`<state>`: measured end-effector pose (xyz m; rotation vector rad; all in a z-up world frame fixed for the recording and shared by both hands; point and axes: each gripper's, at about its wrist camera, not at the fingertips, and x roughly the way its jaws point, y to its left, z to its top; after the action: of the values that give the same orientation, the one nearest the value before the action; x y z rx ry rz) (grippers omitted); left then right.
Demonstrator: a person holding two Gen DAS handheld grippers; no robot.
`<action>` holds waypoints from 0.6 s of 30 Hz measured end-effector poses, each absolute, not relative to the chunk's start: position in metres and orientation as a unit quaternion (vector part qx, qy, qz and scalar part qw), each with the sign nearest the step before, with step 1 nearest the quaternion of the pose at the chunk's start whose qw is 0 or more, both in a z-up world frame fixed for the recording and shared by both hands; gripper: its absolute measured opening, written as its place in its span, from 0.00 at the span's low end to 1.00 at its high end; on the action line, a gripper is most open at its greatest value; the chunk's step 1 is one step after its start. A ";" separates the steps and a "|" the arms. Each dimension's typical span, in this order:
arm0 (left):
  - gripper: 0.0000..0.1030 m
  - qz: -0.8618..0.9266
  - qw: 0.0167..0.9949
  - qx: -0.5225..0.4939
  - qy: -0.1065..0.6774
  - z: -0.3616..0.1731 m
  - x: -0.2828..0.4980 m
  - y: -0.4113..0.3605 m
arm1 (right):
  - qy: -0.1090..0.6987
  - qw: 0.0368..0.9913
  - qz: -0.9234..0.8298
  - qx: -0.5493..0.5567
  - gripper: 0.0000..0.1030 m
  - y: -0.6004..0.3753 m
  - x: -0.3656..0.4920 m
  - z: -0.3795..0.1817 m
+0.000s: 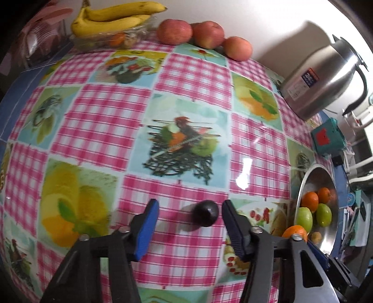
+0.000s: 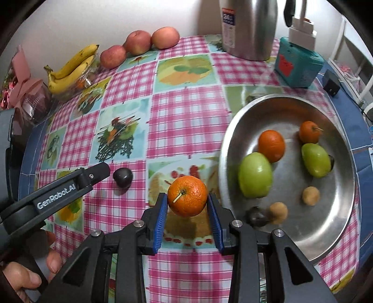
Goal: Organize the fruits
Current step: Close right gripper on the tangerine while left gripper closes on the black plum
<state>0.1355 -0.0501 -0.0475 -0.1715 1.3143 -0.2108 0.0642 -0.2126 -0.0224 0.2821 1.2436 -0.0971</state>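
Care suits both hands: right gripper (image 2: 187, 205), clamping the orange (image 2: 187, 196) at lower centre, should release low over the steel bowl (image 2: 326, 233) at right, while the spread left gripper (image 1: 190, 207) centres on the dark plum (image 1: 205, 213) between its fingers.

Glossy tablecloth (image 1: 186, 98); shiny metal bowl (image 2: 326, 233); brushed-steel kettle (image 1: 321, 74).

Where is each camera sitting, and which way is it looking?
Left wrist: sits on the left gripper, looks along its open blue fingers at a dark plum on the checked tablecloth.
Right wrist: sits on the right gripper, which squeezes an orange beside the metal bowl; the left gripper and the person's hand show.
Both see the plum, bowl, bananas, apples and steel jug.
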 end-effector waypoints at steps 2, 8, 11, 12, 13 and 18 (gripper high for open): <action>0.48 -0.099 0.781 -0.078 0.612 -0.051 0.139 -0.056 | 0.578 0.804 -0.048 0.130 0.35 -0.218 0.062 -0.020; 0.45 -0.103 0.778 -0.070 0.615 -0.055 0.134 -0.068 | 0.574 0.807 -0.056 0.127 0.35 -0.232 0.056 -0.015; 0.40 -0.100 0.779 -0.063 0.616 -0.057 0.135 -0.074 | 0.574 0.807 -0.060 0.128 0.35 -0.237 0.056 -0.015; 0.40 -0.098 0.779 -0.062 0.616 -0.058 0.135 -0.075 | 0.573 0.807 -0.060 0.127 0.35 -0.239 0.056 -0.014; 0.39 -0.097 0.779 -0.062 0.616 -0.058 0.134 -0.074 | 0.573 0.808 -0.060 0.126 0.35 -0.240 0.055 -0.013; 0.32 -0.091 0.779 -0.061 0.617 -0.062 0.137 -0.076 | 0.571 0.809 -0.062 0.127 0.35 -0.247 0.052 -0.009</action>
<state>0.1368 -0.0763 -0.0621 -0.1317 1.3334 -0.1961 0.0521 -0.2469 -0.0094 0.2708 1.2199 -0.1318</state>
